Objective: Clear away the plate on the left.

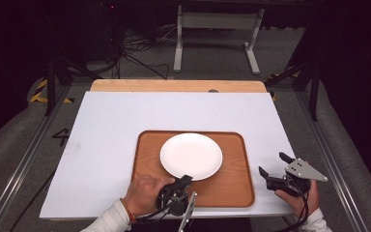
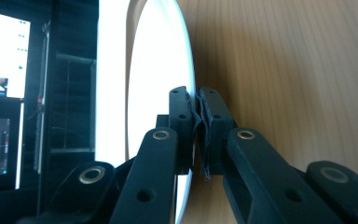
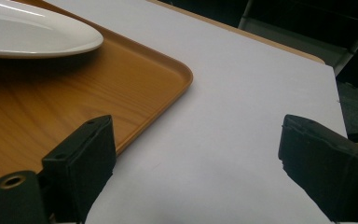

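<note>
**Plate rim pinched, lift not yet begun**

We have the left gripper (image 1: 186,180) clamped on the near rim of the white plate (image 1: 191,155), which sits flat in the middle of the wooden tray (image 1: 236,188). Carrying it off remains. The right gripper (image 1: 276,166) waits right of the tray, jaws wide apart. The left gripper view shows the pads (image 2: 182,112) squeezing the rim, hidden from above.

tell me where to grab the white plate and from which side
Take the plate by its thin rim at the near edge, coming in low from the person's side. It lies flat on the tray, so only the overhanging lip gives room. The left tool is already shut on that near rim.
</note>
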A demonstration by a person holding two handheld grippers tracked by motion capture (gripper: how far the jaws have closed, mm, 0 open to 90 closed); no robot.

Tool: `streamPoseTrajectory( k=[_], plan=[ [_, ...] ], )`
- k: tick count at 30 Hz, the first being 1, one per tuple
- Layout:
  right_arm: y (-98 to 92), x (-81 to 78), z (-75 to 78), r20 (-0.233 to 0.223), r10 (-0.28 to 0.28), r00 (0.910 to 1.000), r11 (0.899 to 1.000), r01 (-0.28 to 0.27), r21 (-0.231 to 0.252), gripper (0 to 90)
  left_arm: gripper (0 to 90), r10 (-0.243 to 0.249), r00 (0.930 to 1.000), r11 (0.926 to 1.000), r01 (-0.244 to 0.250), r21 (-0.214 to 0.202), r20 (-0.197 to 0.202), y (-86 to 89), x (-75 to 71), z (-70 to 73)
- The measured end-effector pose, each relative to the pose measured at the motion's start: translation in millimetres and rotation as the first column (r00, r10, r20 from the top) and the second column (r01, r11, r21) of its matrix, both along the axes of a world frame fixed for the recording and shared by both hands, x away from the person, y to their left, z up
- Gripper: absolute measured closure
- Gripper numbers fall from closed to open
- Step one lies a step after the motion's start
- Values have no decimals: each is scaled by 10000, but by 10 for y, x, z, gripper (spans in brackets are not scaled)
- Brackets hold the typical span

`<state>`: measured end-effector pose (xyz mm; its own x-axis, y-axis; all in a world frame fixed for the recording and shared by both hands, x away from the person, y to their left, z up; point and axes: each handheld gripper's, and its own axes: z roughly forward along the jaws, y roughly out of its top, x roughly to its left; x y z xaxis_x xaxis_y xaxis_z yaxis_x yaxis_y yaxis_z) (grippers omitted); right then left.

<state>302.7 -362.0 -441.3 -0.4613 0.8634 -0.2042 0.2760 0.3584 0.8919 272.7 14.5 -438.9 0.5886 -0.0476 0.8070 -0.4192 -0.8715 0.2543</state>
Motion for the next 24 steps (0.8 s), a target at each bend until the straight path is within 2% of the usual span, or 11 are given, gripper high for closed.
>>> streamPoseTrajectory(
  k=[3,4,5,7,13,17,18,20,23,24],
  plan=[
    [2,5,-8,-29,20,10000,10000,-20,-8,116,867,-24,9995,9999,20,-119,-323,-6,41,-22],
    [2,5,-8,-29,20,10000,10000,-20,-8,116,869,-24,9995,9999,20,-119,-323,-6,41,-22],
    [2,5,-9,-42,24,10000,10000,-24,2,116,869,-64,9986,9996,50,-263,-523,-8,53,-43],
    [-1,5,-13,-58,31,10000,10000,-31,27,116,871,-89,9986,9998,79,-194,-516,-17,51,-55],
    [-9,12,-25,-141,-13,9999,10000,13,46,116,860,-189,9950,9996,169,-209,-982,-38,69,-111],
    [-1,14,-27,-155,-6,9999,10000,7,36,116,843,-154,9901,9995,115,-284,-1394,-43,82,-171],
    [0,14,-28,-154,-4,9999,10000,4,36,116,839,-184,9884,9997,160,-169,-1508,-48,87,-183],
    [6,11,-28,-163,42,9999,10000,-42,19,118,832,-188,9880,9996,154,-235,-1530,-47,76,-202],
    [11,7,-28,-154,107,9998,9999,-107,-21,118,823,-163,9811,9987,66,-509,-1926,-38,87,-198],
    [11,7,-28,-154,107,9998,9999,-107,-21,118,819,-163,9811,9987,66,-509,-1926,-38,87,-198]
  ],
)
